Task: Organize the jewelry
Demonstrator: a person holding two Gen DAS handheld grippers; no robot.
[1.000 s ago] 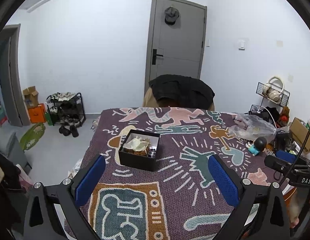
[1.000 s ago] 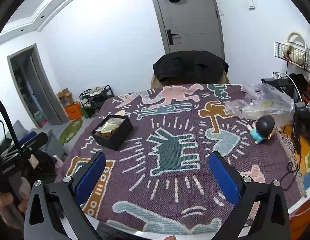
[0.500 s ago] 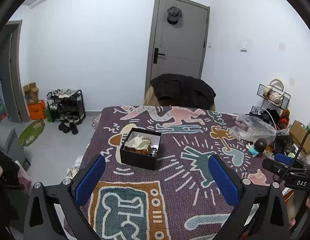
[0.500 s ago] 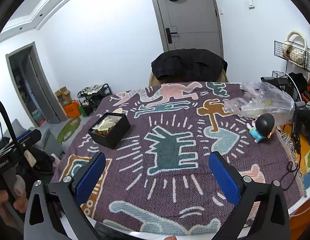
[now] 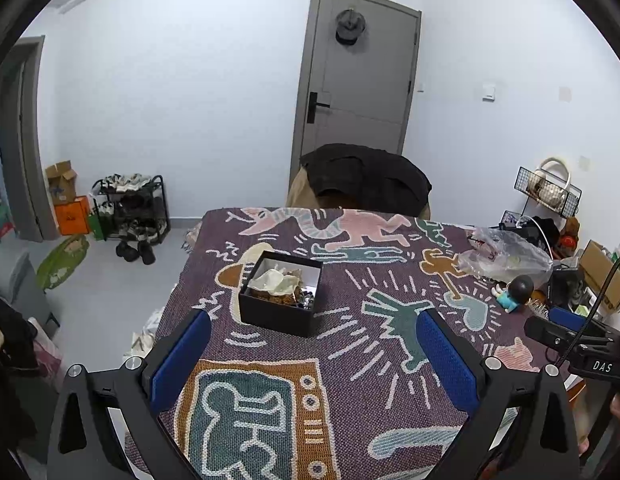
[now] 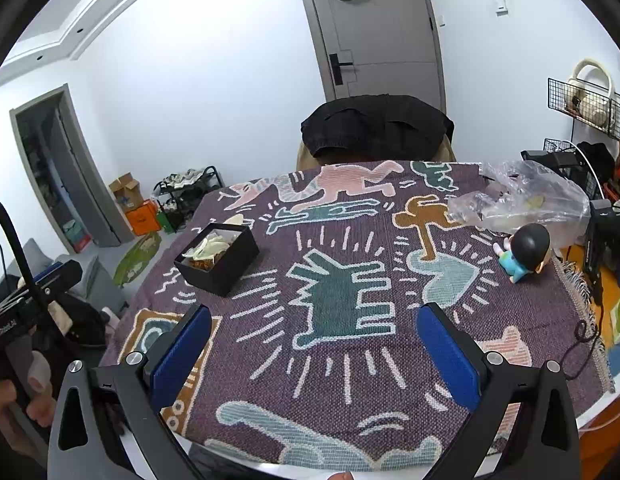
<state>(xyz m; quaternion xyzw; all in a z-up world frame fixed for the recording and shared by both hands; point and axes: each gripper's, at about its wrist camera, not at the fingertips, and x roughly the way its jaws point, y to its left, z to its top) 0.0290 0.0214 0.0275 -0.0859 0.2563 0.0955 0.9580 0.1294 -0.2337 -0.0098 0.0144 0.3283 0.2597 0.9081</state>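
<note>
A black open jewelry box (image 5: 281,295) stands on the patterned purple tablecloth (image 5: 350,344), left of the table's middle; it holds a cream piece and brown and dark beads. It also shows in the right wrist view (image 6: 218,258). My left gripper (image 5: 310,354) is open and empty, raised above the near side of the table, just short of the box. My right gripper (image 6: 313,348) is open and empty, above the near middle of the table, the box far to its left.
A clear plastic bag (image 6: 522,200) and a small black-haired figurine (image 6: 524,252) lie at the table's right. A chair with a black jacket (image 5: 366,180) stands at the far edge. Cables and boxes crowd the right side (image 6: 598,248).
Both grippers have lifted and tilted slightly. The box and the table sit a little lower in both views. Nothing was taken hold of.
</note>
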